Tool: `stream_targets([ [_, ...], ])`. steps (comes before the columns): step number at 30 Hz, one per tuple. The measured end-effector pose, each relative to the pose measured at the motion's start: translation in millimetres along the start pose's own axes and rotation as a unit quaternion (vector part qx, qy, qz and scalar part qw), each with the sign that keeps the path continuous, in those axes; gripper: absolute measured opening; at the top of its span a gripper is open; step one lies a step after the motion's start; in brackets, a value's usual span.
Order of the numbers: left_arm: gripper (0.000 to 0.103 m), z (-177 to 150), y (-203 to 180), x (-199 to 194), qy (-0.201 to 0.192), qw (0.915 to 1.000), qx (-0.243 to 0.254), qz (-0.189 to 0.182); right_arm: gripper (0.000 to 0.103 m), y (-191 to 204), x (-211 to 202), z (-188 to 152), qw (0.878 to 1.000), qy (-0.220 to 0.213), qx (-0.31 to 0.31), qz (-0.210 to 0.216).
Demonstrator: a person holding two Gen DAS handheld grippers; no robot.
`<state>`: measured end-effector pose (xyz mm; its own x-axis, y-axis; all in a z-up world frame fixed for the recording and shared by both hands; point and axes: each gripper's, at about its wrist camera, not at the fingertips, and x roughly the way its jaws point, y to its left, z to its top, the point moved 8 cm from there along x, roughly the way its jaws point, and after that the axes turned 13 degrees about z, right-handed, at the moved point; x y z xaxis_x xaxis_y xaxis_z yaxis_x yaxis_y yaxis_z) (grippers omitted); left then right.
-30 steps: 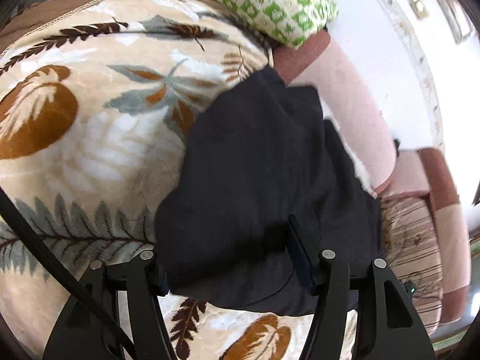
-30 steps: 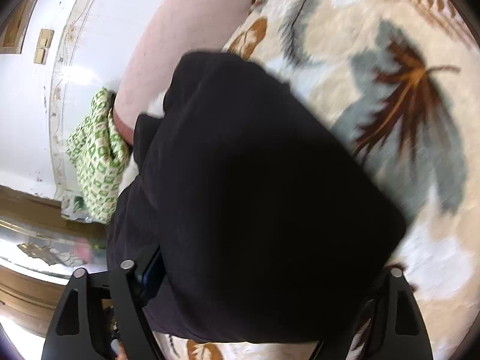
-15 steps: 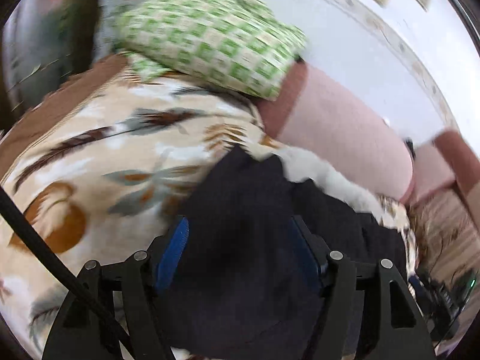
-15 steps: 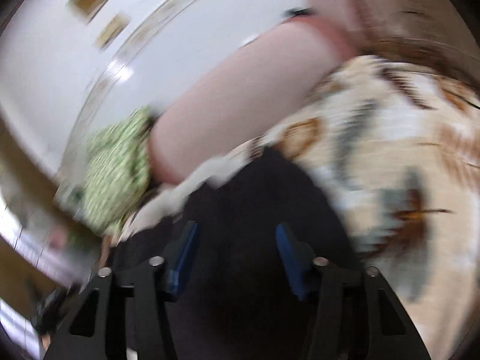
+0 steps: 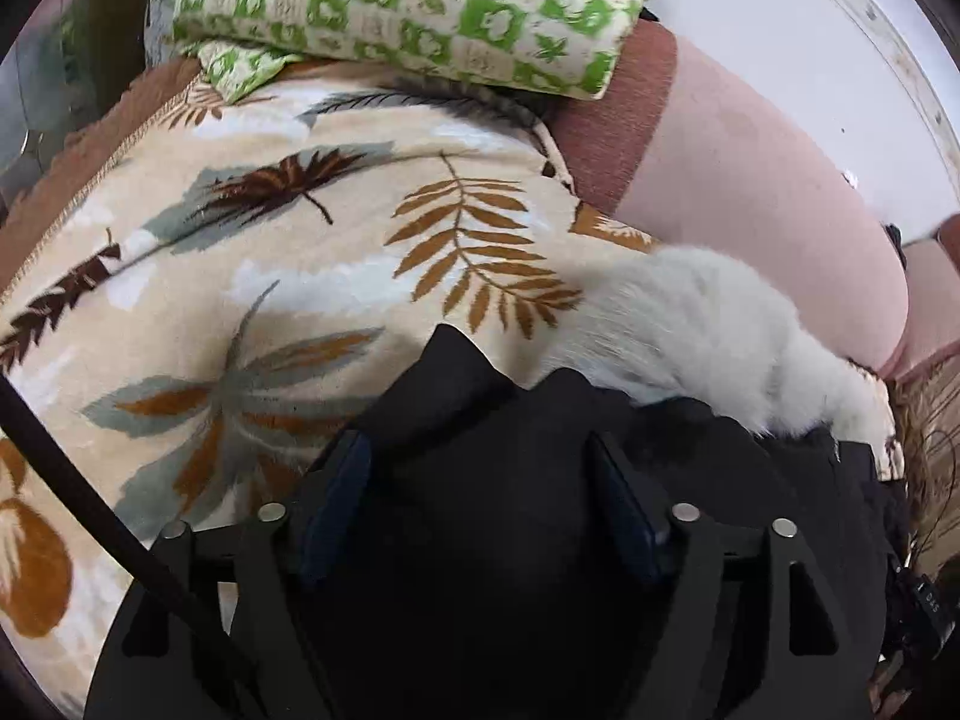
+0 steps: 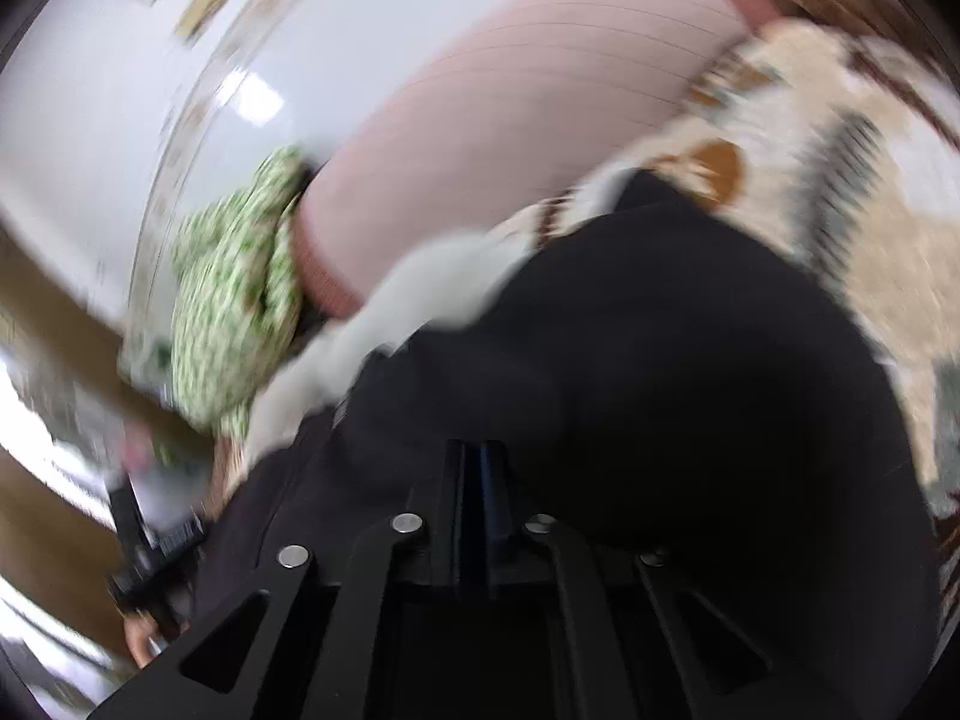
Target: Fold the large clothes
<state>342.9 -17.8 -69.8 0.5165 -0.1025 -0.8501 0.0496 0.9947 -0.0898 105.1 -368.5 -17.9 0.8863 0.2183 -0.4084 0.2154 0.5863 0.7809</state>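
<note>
Dark garment [image 5: 516, 516] lies bunched on the leaf-print blanket [image 5: 288, 276]; left gripper [image 5: 480, 468] has been opening, fingers astride it; right gripper [image 6: 474, 480] has closed, apparently pinching only a thin fold; slippage likely.

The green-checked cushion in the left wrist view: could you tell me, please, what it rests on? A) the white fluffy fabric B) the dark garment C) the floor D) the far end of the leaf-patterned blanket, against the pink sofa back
D: the green-checked cushion lies at the far end of the leaf-patterned blanket, beside the pink sofa back, well clear of the dark garment.
</note>
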Motion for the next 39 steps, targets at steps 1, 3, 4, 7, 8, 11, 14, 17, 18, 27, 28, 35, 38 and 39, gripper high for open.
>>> stream_targets([
  [1, 0.081, 0.2, 1.1, 2.5, -0.001, 1.0, -0.002, -0.001, 0.0, -9.2, -4.7, 5.9, 1.0, -0.015, 0.009, -0.014],
  [3, 0.087, 0.4, 2.7, 9.1, 0.0, 0.9999, -0.011, -0.006, 0.0, -29.4, -12.7, 14.1, 0.998, -0.036, 0.035, -0.024],
  [4, 0.09, 0.3, 4.1, 12.7, 0.004, 0.9998, -0.018, -0.011, 0.0, -37.7, -15.6, 17.0, 0.998, -0.041, 0.053, -0.019],
  [7, 0.096, 1.3, 10.4, 25.1, 0.022, 0.9979, -0.047, -0.04, 0.0, -65.6, -23.2, 23.3, 0.992, -0.061, 0.108, 0.0],
  [8, 0.097, 0.4, 12.2, 28.4, 0.029, 0.9966, -0.057, -0.052, 0.0, -74.5, -25.8, 24.9, 0.99, -0.068, 0.126, 0.005],
  [11, 0.099, -0.4, 14.4, 33.2, 0.036, 0.9941, -0.071, -0.073, 0.0, -97.7, -34.9, 29.5, 0.981, -0.09, 0.172, 0.015],
  [14, 0.099, -0.3, 13.6, 31.2, 0.038, 0.9933, -0.072, -0.082, 0.0, -119.2, -46.9, 28.5, 0.967, -0.113, 0.226, 0.024],
  [17, 0.099, 0.1, 17.4, 27.1, 0.068, 0.9907, -0.072, -0.094, 0.004, -131.8, -62.3, 28.3, 0.957, -0.126, 0.259, 0.019],
  [18, 0.099, 1.0, 23.5, 20.9, 0.074, 0.9902, -0.076, -0.091, 0.011, -136.0, -73.7, 29.6, 0.956, -0.13, 0.261, -0.013],
  [27, 0.099, 6.4, 125.9, -61.8, 0.025, 0.9929, -0.116, -0.009, 0.06, -91.3, -157.9, 41.3, 0.954, -0.2, 0.223, -0.016],
  [28, 0.099, 5.0, 133.7, -69.2, 0.021, 0.9927, -0.118, -0.006, 0.06, -76.5, -161.3, 39.5, 0.958, -0.197, 0.209, -0.013],
  [35, 0.099, -21.8, 171.0, -170.1, -0.093, 0.9888, -0.077, 0.088, 0.074, 25.7, -173.5, 2.2, 0.983, -0.168, 0.047, -0.052],
  [38, 0.099, -37.5, 170.8, -211.7, -0.155, 0.9796, -0.038, 0.122, 0.075, 51.1, -167.9, -35.2, 0.989, -0.137, 0.005, -0.053],
  [39, 0.099, -42.3, 168.3, -225.2, -0.175, 0.9755, -0.025, 0.131, 0.075, 57.7, -166.0, -47.8, 0.99, -0.126, -0.008, -0.056],
])
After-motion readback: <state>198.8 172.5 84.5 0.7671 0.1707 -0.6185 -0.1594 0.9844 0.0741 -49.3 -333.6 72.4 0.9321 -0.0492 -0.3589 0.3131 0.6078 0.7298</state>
